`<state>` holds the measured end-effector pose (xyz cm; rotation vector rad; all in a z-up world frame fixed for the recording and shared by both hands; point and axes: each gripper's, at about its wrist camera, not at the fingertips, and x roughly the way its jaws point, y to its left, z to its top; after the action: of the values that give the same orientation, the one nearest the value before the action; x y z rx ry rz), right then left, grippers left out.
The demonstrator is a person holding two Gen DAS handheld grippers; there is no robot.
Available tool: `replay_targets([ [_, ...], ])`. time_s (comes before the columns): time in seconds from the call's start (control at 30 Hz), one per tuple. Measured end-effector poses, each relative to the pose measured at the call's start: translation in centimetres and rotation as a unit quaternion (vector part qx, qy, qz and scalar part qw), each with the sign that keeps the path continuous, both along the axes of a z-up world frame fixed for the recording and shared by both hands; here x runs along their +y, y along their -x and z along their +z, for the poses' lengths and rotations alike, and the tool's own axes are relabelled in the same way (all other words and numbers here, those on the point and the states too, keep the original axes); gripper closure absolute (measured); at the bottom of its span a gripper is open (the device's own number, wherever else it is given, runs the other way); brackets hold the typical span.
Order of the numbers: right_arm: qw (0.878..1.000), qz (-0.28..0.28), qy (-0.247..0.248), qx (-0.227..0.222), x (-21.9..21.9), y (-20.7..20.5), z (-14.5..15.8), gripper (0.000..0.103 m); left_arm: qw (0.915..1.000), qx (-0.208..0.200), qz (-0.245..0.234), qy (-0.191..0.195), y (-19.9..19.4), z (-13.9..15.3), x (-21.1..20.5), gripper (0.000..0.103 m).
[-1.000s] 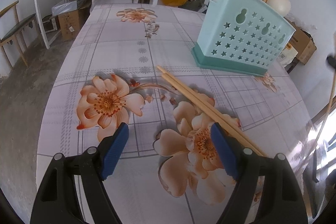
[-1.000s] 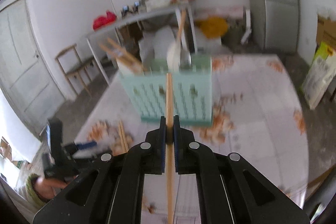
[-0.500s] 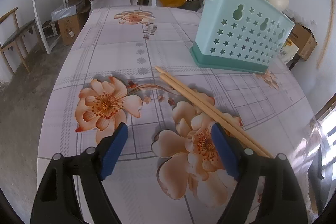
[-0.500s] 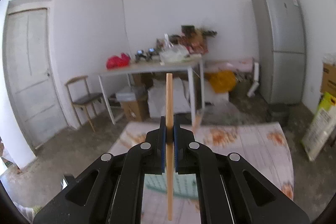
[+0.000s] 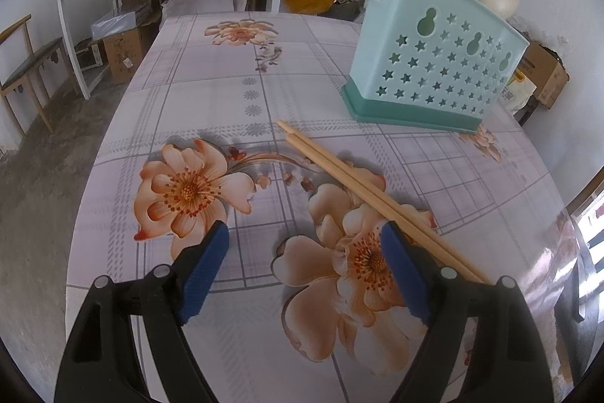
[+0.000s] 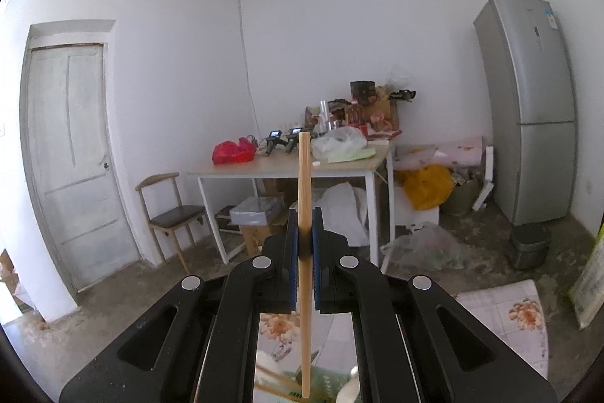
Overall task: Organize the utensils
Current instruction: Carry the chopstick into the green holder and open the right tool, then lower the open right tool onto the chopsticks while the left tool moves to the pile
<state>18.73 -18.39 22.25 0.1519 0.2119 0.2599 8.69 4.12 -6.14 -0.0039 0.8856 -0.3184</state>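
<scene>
The task looks partly done: the teal holder (image 5: 438,70) at the far right of the desk (image 5: 234,93) already carries chopsticks and white spoons, while two chopsticks (image 5: 362,187) lie loose on the near desk. The right claw (image 6: 305,244) is clenched on one upright chopstick (image 6: 304,184), raised above the holder. The left claw (image 5: 302,263) hangs released and empty, just beside the loose pair.

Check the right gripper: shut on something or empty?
Shut on a chopstick: the right gripper has its blue pads pressed against an upright wooden chopstick.
</scene>
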Motion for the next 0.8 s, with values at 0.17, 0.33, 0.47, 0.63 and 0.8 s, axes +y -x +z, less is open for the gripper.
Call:
replay_targets([
  [0.17, 1.000, -0.003, -0.006, 0.017, -0.3, -1.6, -3.9, 0.098, 1.0000, -0.001, -0.001, 0.001, 0.0, 0.0, 0.0, 0.022],
  [0.33, 0.997, -0.014, 0.021, 0.079, 0.2, -2.2, -8.5, 0.092, 1.0000, -0.001, -0.003, -0.003, 0.0, 0.0, 0.0, 0.022],
  [0.47, 0.996, -0.029, 0.023, 0.084, -0.5, 0.1, -8.9, 0.048, 1.0000, -0.002, -0.004, -0.005, 0.0, 0.0, 0.0, 0.022],
  [0.63, 0.997, -0.054, 0.003, 0.046, -2.8, 4.9, -7.0, 0.037, 1.0000, -0.001, 0.001, -0.006, -0.1, 0.0, 0.0, 0.022],
  [0.8, 0.997, -0.036, -0.039, 0.048, -3.9, 9.4, -8.0, 0.036, 1.0000, -0.001, 0.006, -0.006, -0.1, 0.0, 0.1, 0.022],
])
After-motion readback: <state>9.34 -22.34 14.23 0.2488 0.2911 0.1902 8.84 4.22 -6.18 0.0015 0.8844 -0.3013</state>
